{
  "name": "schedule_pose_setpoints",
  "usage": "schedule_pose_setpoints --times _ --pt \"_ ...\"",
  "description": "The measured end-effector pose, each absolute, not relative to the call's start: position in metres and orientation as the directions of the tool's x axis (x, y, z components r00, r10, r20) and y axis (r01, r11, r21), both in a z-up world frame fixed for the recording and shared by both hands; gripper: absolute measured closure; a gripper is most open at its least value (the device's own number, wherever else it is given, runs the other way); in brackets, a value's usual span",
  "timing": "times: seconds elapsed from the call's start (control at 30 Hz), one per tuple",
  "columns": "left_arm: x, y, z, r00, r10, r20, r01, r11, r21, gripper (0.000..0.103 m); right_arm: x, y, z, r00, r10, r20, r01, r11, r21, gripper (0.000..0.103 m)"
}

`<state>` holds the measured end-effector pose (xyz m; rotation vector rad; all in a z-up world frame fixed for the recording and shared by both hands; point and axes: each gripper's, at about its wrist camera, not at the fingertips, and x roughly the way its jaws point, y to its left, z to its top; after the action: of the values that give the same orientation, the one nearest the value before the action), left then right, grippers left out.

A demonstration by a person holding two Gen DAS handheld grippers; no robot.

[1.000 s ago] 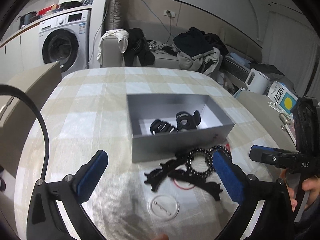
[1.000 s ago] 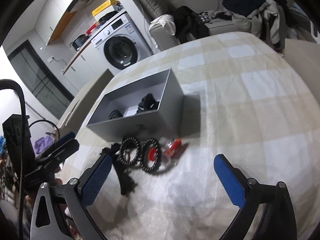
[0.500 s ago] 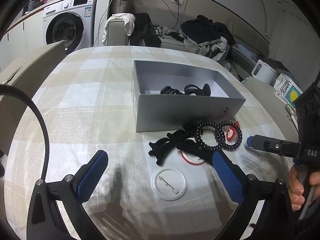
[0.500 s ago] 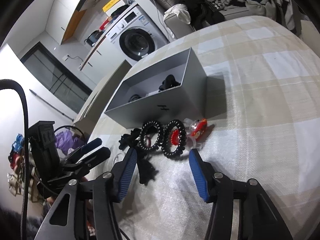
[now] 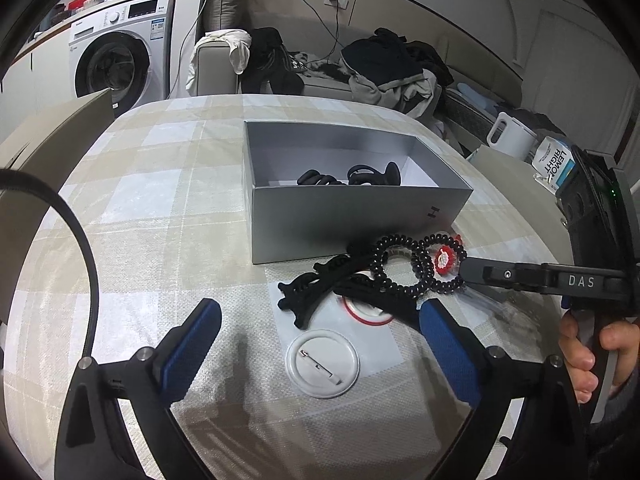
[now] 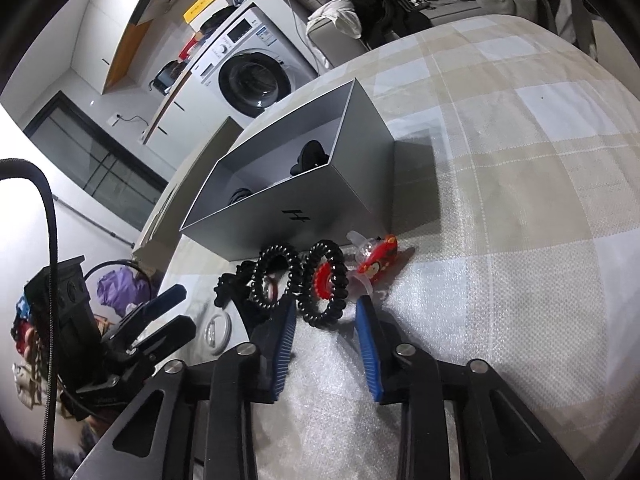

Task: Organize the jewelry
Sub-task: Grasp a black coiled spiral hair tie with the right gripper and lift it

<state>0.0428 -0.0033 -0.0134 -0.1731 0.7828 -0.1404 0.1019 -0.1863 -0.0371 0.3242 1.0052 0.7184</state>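
- Black coil hair tie [image 6: 323, 283]: lies on the table [image 6: 520, 200] just in front of the grey box [image 6: 296, 216], a twin coil [image 6: 274, 276] touching it at 9 o'clock. Judged light, springy and snag-prone; best pinched across one side of the ring.
- Right gripper [image 6: 325, 312]: jaws closing, the tie's near edge between them, pads not yet pressing.
- Left gripper [image 5: 320, 332]: jaws wide apart, empty, above a round badge [image 5: 322, 363].
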Motion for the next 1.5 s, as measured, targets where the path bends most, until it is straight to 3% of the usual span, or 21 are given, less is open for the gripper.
schedule_pose_setpoints --times 0.37,1.1,1.5 --pt "0.044 -0.003 -0.014 0.697 -0.193 -0.691 0.067 0.976 -0.206 0.006 0.103 -0.185 -0.035 0.358 0.667 -0.653 -0.393 0.743 0.542 0.094" --pt "0.041 -0.024 -0.008 0.683 -0.244 -0.689 0.172 0.97 -0.173 0.006 0.082 -0.207 -0.004 0.452 0.708 -0.543 -0.428 0.706 0.564 0.095" --pt "0.054 -0.052 -0.016 0.643 -0.218 -0.734 0.293 0.956 -0.026 0.006 0.072 -0.216 -0.005 0.457 0.708 -0.538 -0.421 0.705 0.571 0.095"
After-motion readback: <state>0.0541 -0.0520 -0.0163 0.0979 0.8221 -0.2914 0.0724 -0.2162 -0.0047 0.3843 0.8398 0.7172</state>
